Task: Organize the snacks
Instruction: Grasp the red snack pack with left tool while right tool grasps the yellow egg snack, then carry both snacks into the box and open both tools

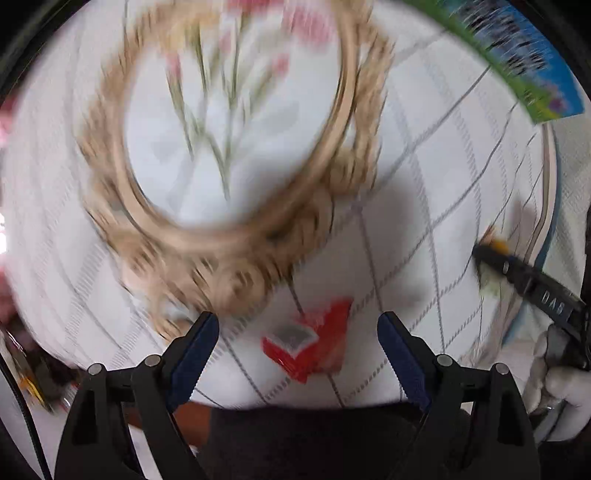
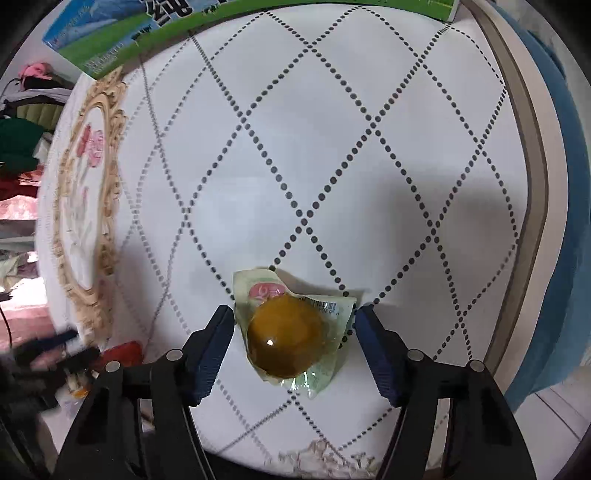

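Our right hand-held gripper (image 2: 295, 332) stands spread apart around a yellow jelly snack (image 2: 286, 341) on the table (image 2: 406, 155). Our left hand-held gripper (image 1: 298, 345) is also apart, a red snack packet (image 1: 308, 339) between its fingers, just near of the woven basket (image 1: 229, 122).

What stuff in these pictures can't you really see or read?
- Red packet, left wrist view: motion blur hides its label.
- Tray, left wrist view: blurred, and its top is cut off by the edge.
- Box, right wrist view: cut off by the top edge, so its print is unreadable.
- Snack between the open right hand-held gripper fingers: its barcode print is too small.
- Left hand-held gripper, right wrist view: blurred.
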Tool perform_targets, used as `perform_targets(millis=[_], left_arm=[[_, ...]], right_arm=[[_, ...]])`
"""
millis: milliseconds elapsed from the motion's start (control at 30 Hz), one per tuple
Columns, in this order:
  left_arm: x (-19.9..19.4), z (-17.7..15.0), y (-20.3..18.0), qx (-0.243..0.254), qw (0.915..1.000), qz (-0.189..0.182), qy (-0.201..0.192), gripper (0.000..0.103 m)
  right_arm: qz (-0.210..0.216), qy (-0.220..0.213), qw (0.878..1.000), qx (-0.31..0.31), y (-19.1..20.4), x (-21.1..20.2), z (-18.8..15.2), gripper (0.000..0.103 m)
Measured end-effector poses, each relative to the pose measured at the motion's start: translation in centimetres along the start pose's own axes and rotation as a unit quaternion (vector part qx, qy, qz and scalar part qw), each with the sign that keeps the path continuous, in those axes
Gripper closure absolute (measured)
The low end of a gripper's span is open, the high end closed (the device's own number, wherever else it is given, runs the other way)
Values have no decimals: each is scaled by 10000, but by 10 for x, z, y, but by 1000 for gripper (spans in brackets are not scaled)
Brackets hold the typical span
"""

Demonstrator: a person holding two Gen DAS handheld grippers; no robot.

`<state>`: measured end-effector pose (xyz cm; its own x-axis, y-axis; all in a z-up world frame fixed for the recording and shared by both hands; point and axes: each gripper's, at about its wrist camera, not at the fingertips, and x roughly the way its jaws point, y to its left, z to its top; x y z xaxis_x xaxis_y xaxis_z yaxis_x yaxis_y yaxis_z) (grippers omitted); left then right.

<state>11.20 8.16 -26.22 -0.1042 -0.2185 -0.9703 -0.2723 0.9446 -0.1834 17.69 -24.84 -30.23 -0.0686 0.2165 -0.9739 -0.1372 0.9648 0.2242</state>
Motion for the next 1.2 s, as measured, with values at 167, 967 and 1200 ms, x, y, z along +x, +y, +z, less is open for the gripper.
perform_targets(millis=[167,967,1200], left_arm=[[35,-5,4,-129,9996,-98,217,27],[-79,59,-103,924,9878,-604,-1099,53],[-170,110,-144,1326,9685,-937,-1886,53]], right_arm=[[-338,-146,9990,-239,15,10,-9,38],[402,-1005,9941,87,-1,-105,9,51],[677,-1802,9811,179,-10,-184,66,51]])
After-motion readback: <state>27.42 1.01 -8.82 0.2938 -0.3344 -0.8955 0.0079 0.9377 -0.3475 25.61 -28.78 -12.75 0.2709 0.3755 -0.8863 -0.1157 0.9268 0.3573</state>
